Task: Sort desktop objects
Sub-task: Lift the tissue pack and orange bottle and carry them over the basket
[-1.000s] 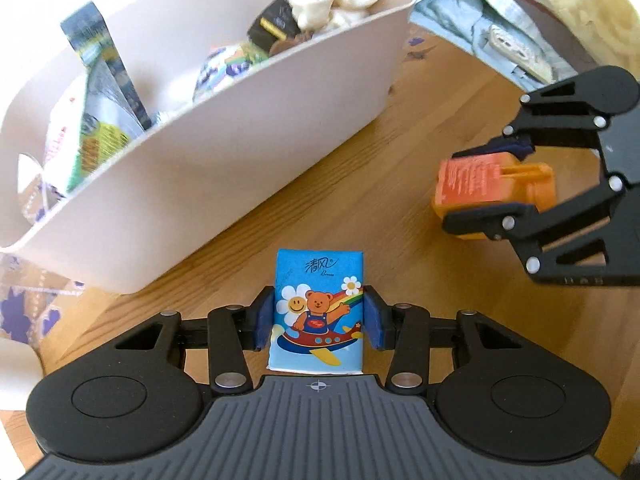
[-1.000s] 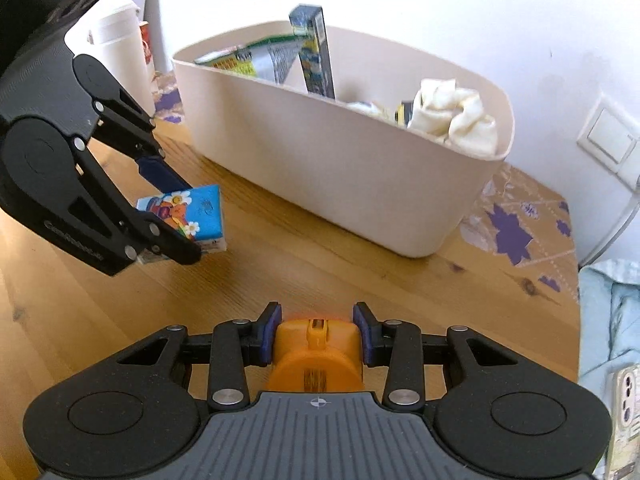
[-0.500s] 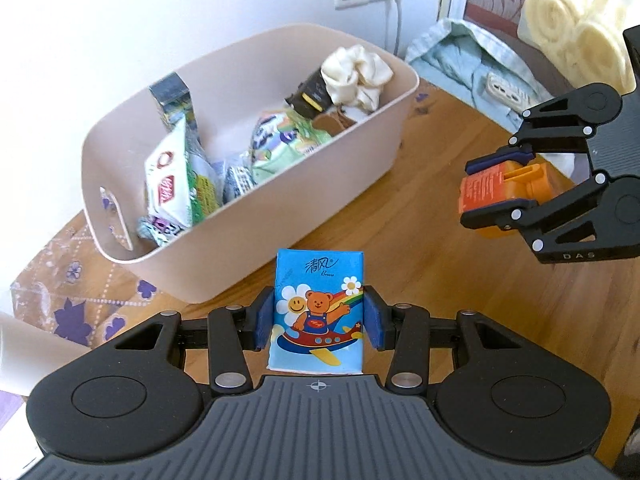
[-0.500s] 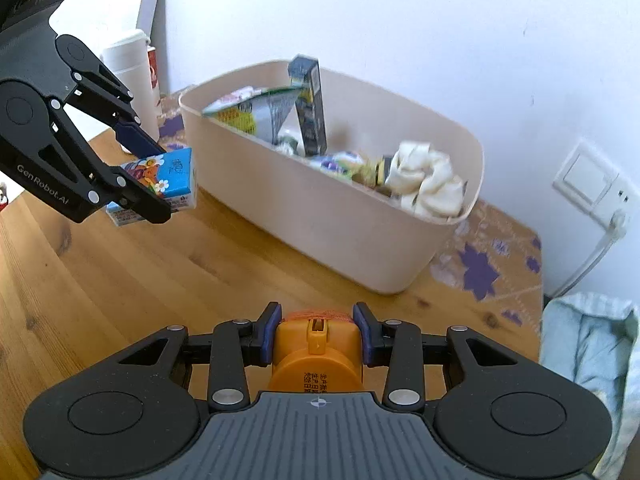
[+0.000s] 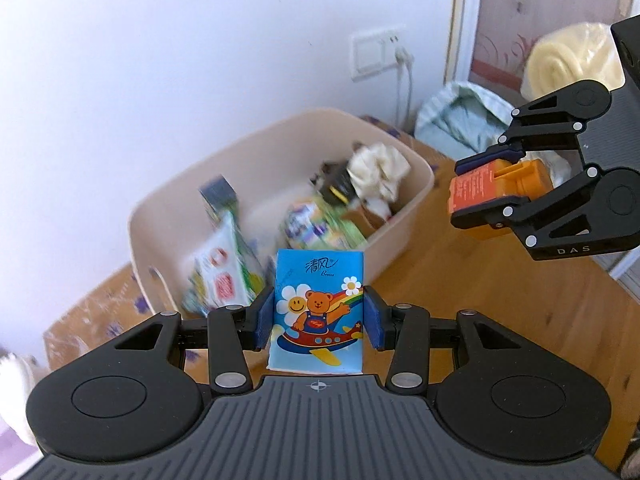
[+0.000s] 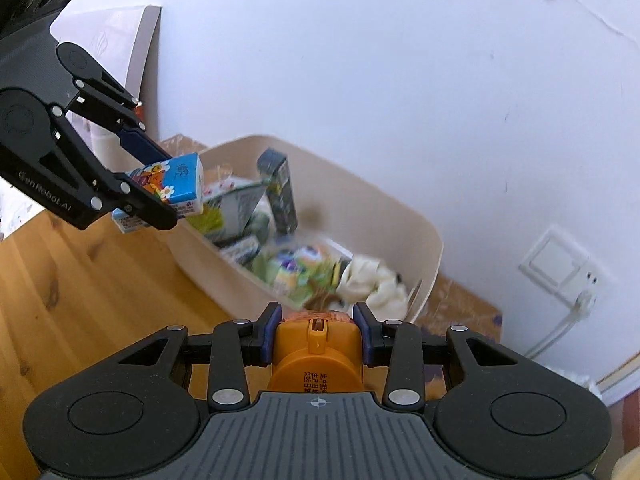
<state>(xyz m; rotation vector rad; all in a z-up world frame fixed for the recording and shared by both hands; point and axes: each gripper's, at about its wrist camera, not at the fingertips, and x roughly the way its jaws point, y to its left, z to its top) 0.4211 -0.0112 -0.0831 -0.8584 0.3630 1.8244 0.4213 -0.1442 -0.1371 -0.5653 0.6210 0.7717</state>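
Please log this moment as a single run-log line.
left gripper: shut on tissue pack | right gripper: shut on orange container | both above table, near beige bin

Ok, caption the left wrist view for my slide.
Left claw grips a blue tissue pack above a cream bin of sorted clutter.

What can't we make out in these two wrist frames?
- Contents of the beige bin: motion-blurred in both views; packet labels unreadable.
- Orange container: in the right wrist view its lower part is hidden behind the right gripper body; printed text too small.
- Tissue pack: bottom edge cut off by the left gripper body in the left wrist view.
- The person's hands: in neither view.
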